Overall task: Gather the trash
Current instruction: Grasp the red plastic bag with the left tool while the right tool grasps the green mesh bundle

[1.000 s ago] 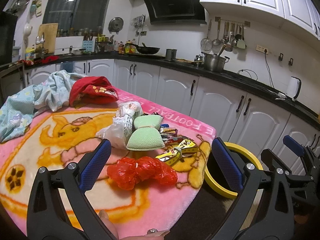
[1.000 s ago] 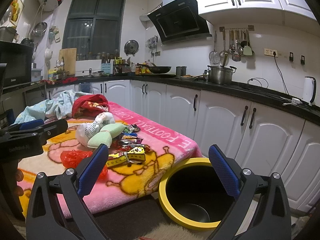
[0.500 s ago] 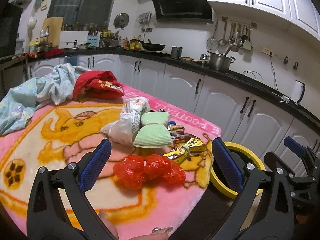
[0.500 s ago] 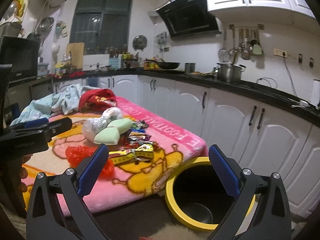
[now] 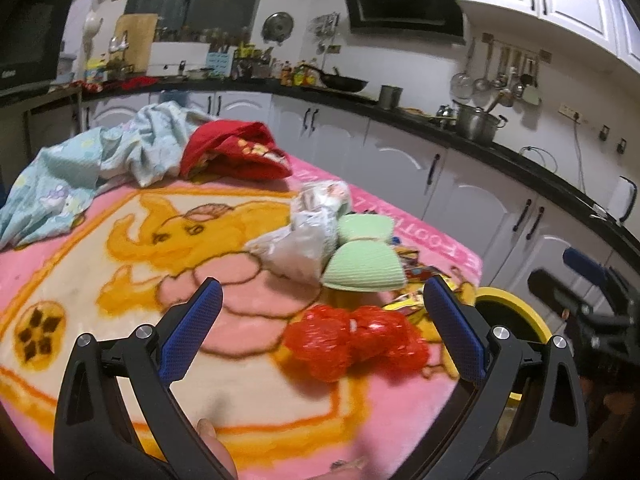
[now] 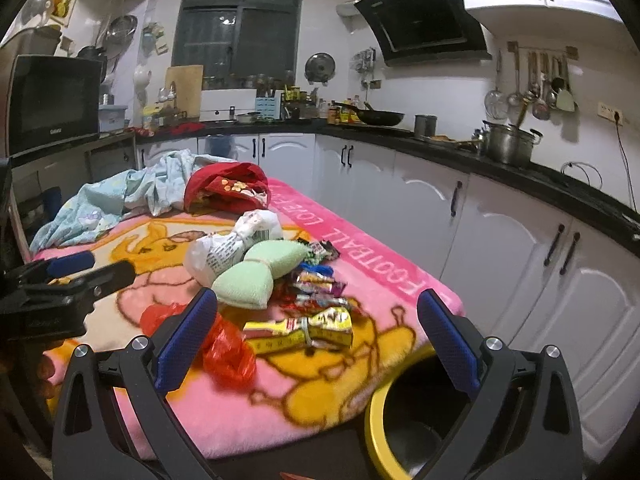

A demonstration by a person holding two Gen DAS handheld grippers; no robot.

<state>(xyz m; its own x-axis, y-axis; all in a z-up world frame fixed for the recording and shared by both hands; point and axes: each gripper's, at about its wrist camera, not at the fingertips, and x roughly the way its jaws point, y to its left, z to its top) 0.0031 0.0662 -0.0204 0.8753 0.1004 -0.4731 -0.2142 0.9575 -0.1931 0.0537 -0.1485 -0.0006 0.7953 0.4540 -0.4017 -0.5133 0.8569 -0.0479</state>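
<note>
A crumpled red plastic bag lies near the blanket's front corner. Behind it sit a green tied bundle, a white plastic bag, a yellow wrapper and several small snack wrappers. My left gripper is open just above the table, the red bag between and slightly beyond its fingers. My right gripper is open, hovering off the table's corner, with the yellow wrapper framed between its fingers. A yellow-rimmed bin stands on the floor beside the table.
A pink blanket covers the table. Light blue cloth and red cloth are heaped at its far end. White cabinets under a black counter run behind and to the right. A microwave sits at the left.
Both grippers moved closer to the table. The red bag now lies between the left fingers, and the yellow wrapper is larger in the right view. Nothing was grasped.
</note>
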